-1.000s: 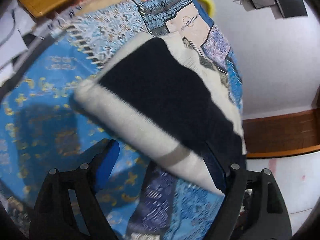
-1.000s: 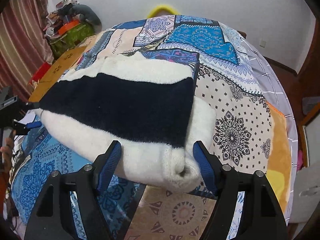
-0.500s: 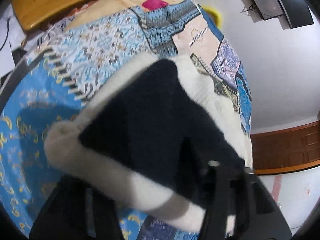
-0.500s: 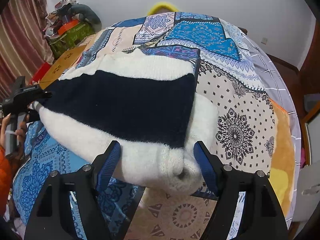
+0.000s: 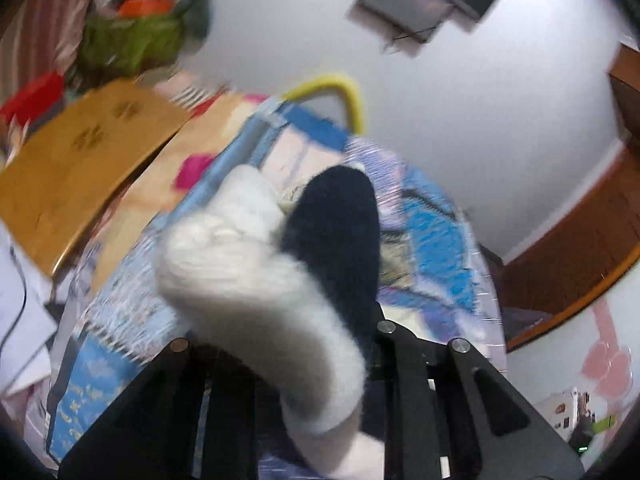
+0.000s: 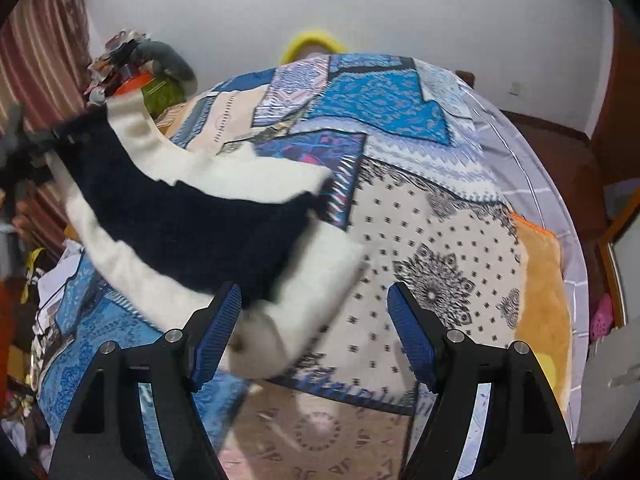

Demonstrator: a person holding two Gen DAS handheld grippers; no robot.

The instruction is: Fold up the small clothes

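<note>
— On the patchwork bedspread (image 6: 436, 240), where does the white-and-navy sweater (image 6: 188, 224) sit now?

— Half on it, half off. A second ago the sweater lay flat across the bed. Now its far end hangs in the air at the left edge of the right wrist view, while the near white end still rests on the bedspread beside the right tool (image 6: 312, 320).

— What lifted it?

— The left tool (image 5: 304, 364). Its jaws stood wide beside the sweater a second ago; they are now narrow and closing further, with a bunch of white and navy knit pinched between them. The left wrist view is blurred, yet the cloth plainly rises out of the tool toward the lens, and the bed lies farther below than before.

— And the right tool?

— Wide, as it was, holding nothing. The rolled white end lies against its left blue pad (image 6: 218, 332); the other pad (image 6: 412, 328) stands well apart over bare bedspread.

— What does that mean for folding?

— Probably the fold has begun: the raised end looks ready to be carried over the part lying down. The right tool may need to pin the near end, or the whole sweater could drag along.

— Anything else nearby?

— A wooden board (image 5: 80, 168) and piled clutter (image 6: 132, 68) beyond the bed.
</note>
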